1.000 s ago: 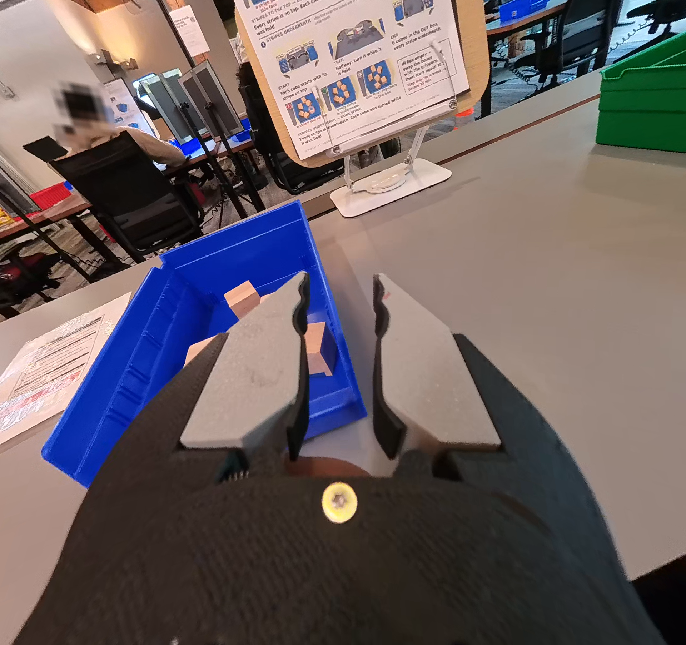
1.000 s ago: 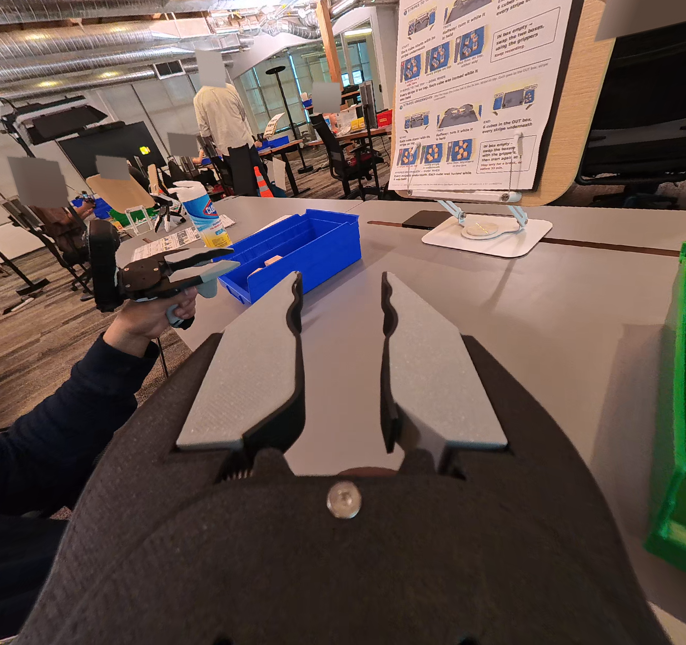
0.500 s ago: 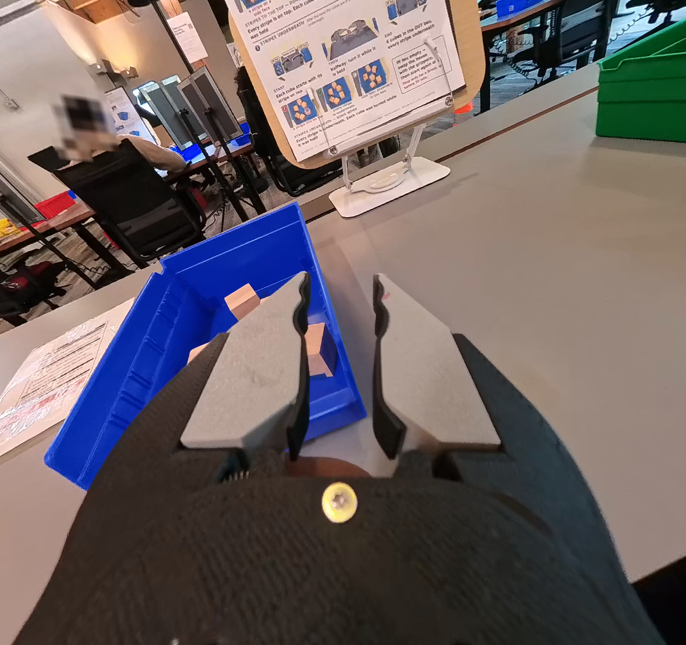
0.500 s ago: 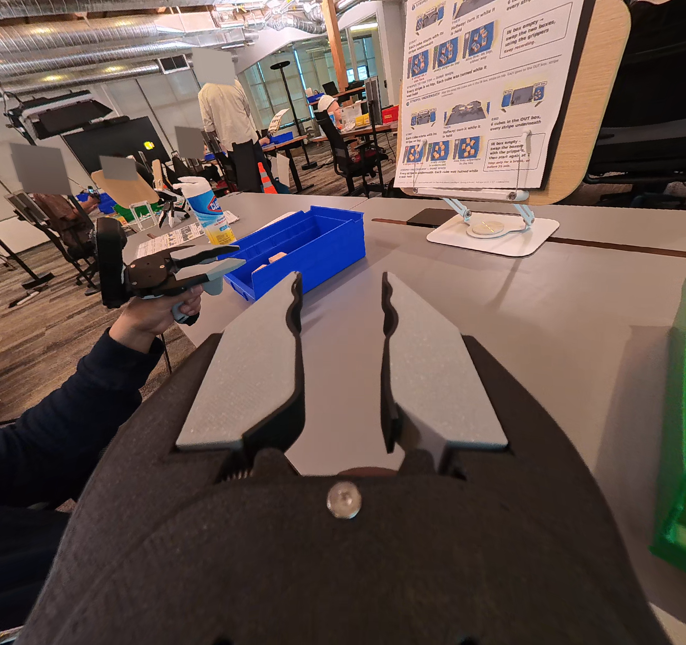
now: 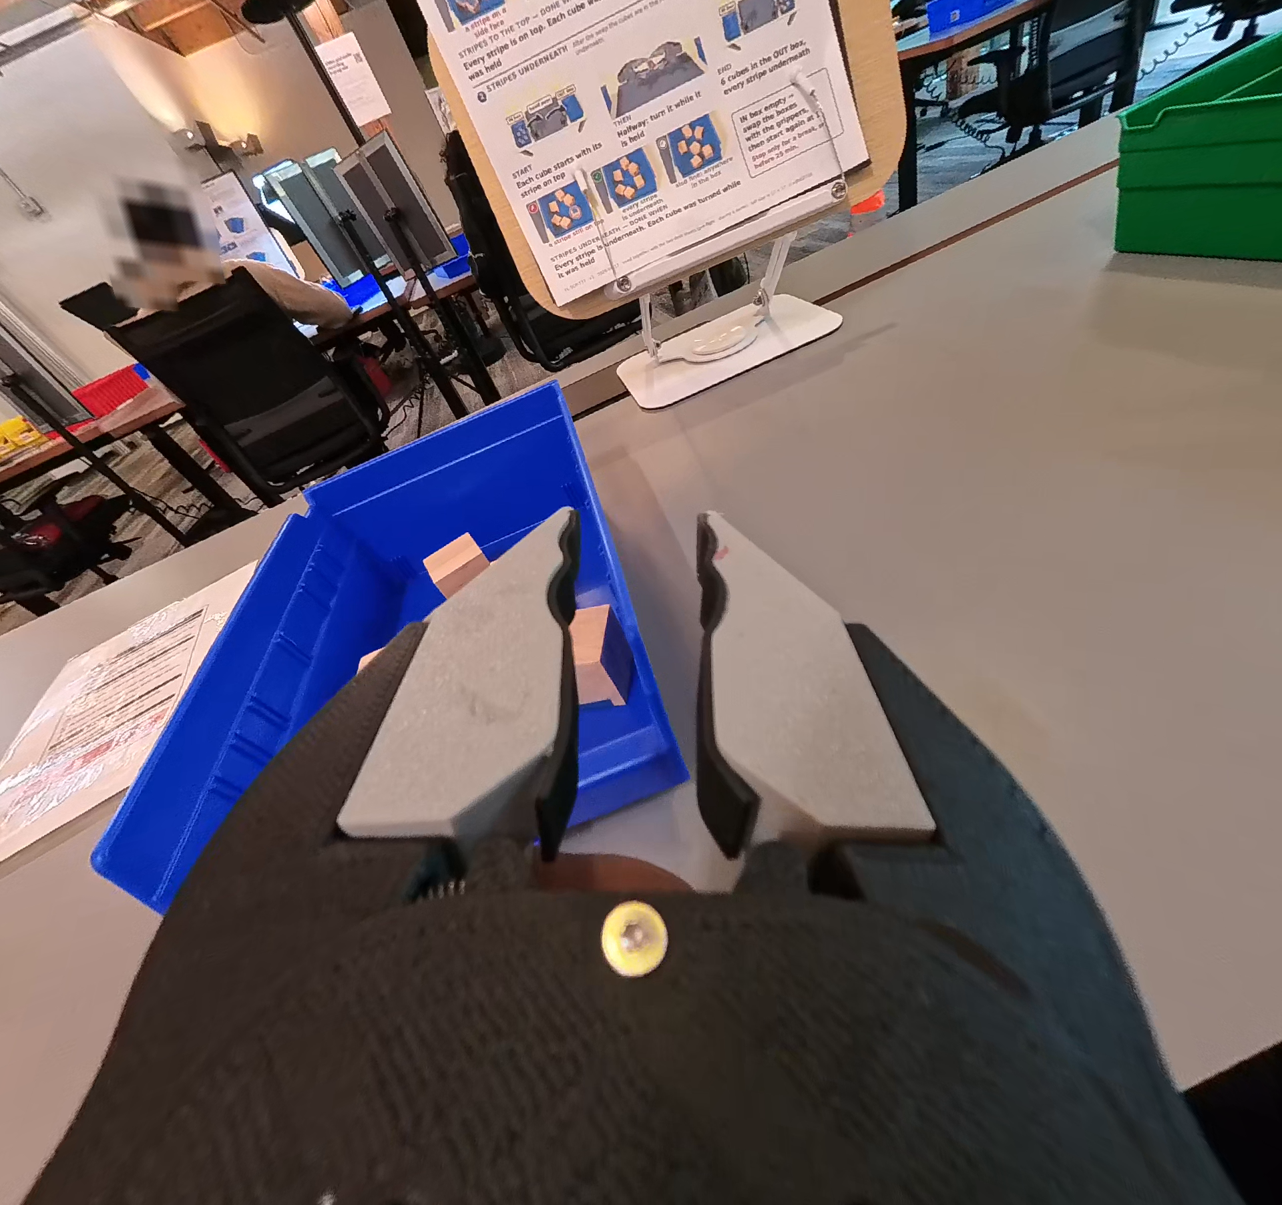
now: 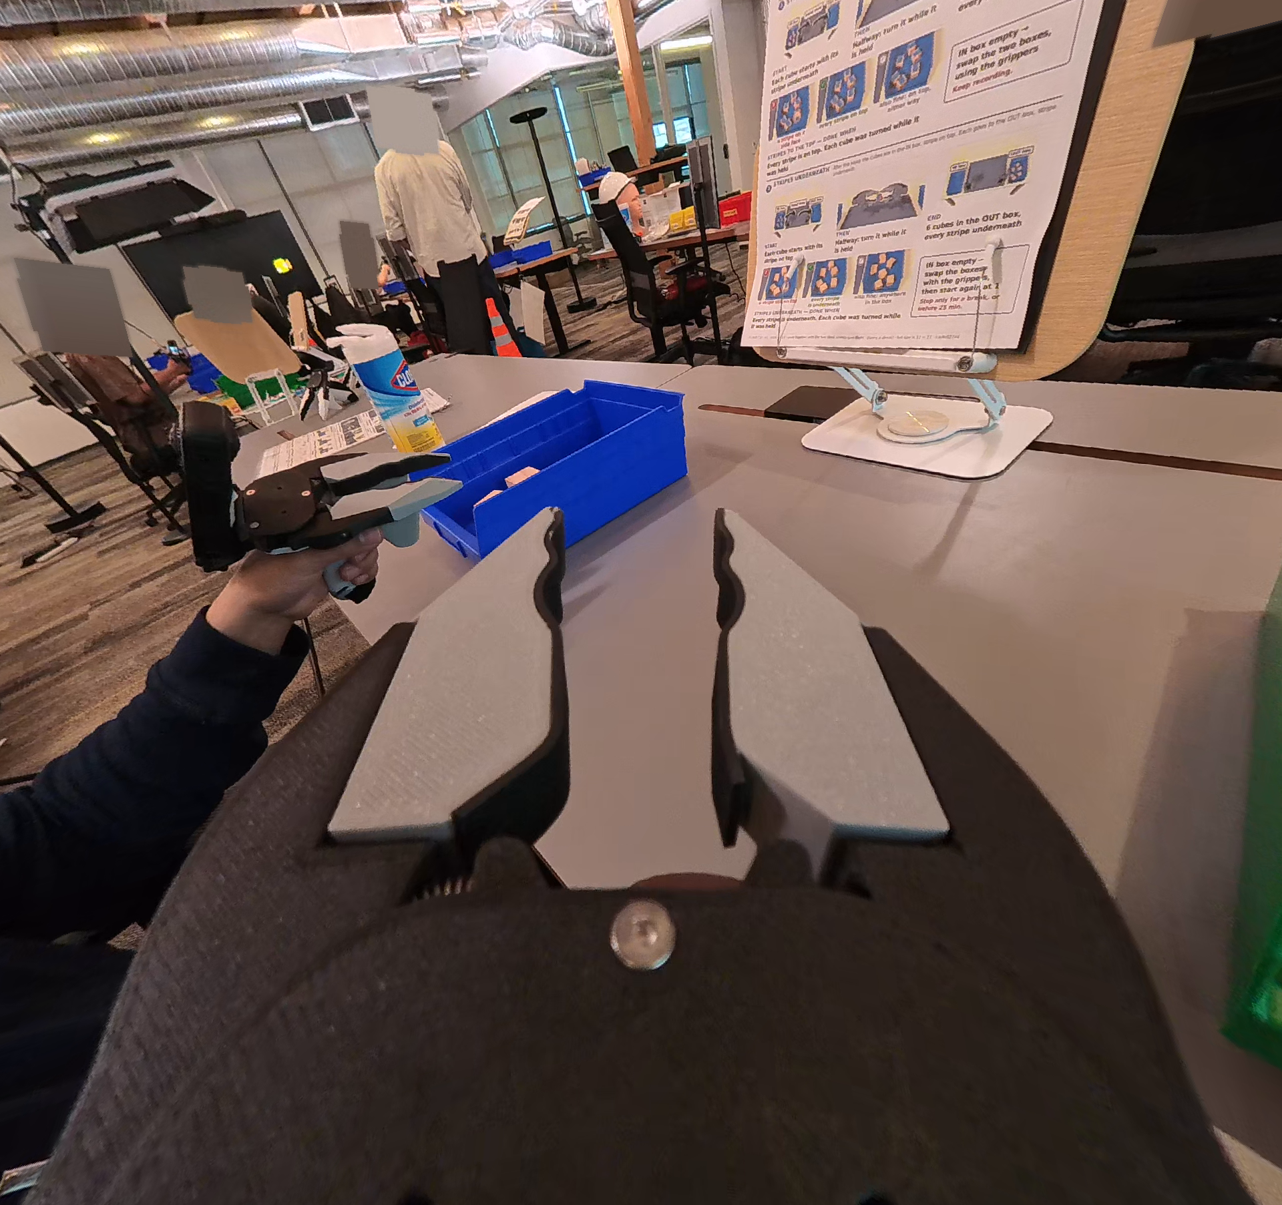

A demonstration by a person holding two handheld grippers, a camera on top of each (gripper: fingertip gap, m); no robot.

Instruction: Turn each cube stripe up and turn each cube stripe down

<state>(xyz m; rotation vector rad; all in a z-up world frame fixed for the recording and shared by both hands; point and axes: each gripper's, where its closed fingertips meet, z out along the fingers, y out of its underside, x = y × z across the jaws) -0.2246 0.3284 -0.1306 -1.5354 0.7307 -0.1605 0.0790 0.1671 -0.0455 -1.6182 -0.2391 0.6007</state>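
Your left gripper (image 5: pixel 635 533) hangs above the near end of the blue bin (image 5: pixel 229 707), fingers spread, nothing between them. Your left hand (image 6: pixel 291 585) grips its handle off the table's near edge. Your right gripper (image 6: pixel 635 527) is over bare grey table (image 6: pixel 971 582), fingers apart and empty too, green bin (image 6: pixel 1259 859) just to its right.

Cubes sit inside the blue bin: one wooden cube (image 5: pixel 595 655) against the right wall, partly hidden behind your left finger; another cube (image 5: pixel 454 558) farther back near mid-bin. Can't tell stripe orientation on either.

Beyond the bin: instruction sheet (image 5: pixel 645 83) on a white stand (image 5: pixel 728 353). Wipes canister (image 6: pixel 392 388) past the bin's far end. Stacked green bins (image 5: pixel 1207 173) far right.
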